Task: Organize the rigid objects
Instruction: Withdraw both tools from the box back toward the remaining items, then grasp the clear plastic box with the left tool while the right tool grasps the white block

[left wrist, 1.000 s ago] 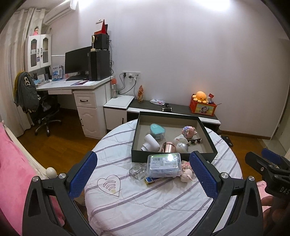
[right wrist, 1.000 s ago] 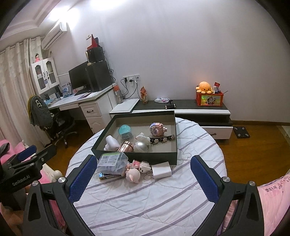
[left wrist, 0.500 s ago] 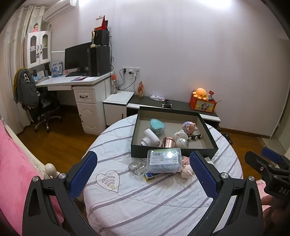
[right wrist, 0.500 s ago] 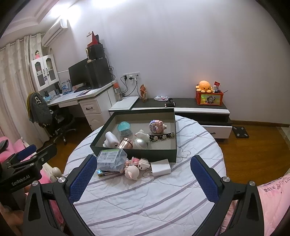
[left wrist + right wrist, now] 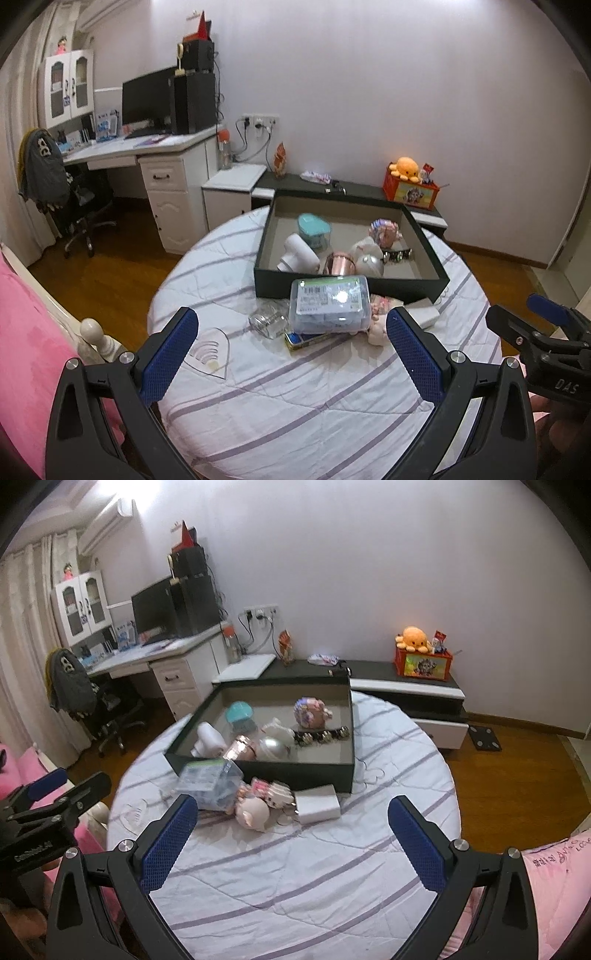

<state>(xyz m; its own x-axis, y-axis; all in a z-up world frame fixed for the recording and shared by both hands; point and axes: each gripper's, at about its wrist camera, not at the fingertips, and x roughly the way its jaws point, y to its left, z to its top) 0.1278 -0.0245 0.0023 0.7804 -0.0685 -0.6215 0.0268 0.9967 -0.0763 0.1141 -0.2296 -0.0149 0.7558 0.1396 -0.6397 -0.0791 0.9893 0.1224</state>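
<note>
Blue-padded, your left gripper (image 5: 291, 356) and right gripper (image 5: 291, 843) both hang above the table (image 5: 295, 878) with jaws spread wide, holding nothing. Just ahead of them, against the near wall of the black tray (image 5: 351, 286), lie a clear box (image 5: 330, 304), a glass jar (image 5: 267, 323), a pig figure (image 5: 251, 812) and a white charger (image 5: 317, 804). Inside the tray sit a teal container (image 5: 313, 229), a copper cup (image 5: 338, 263) and other small items.
</note>
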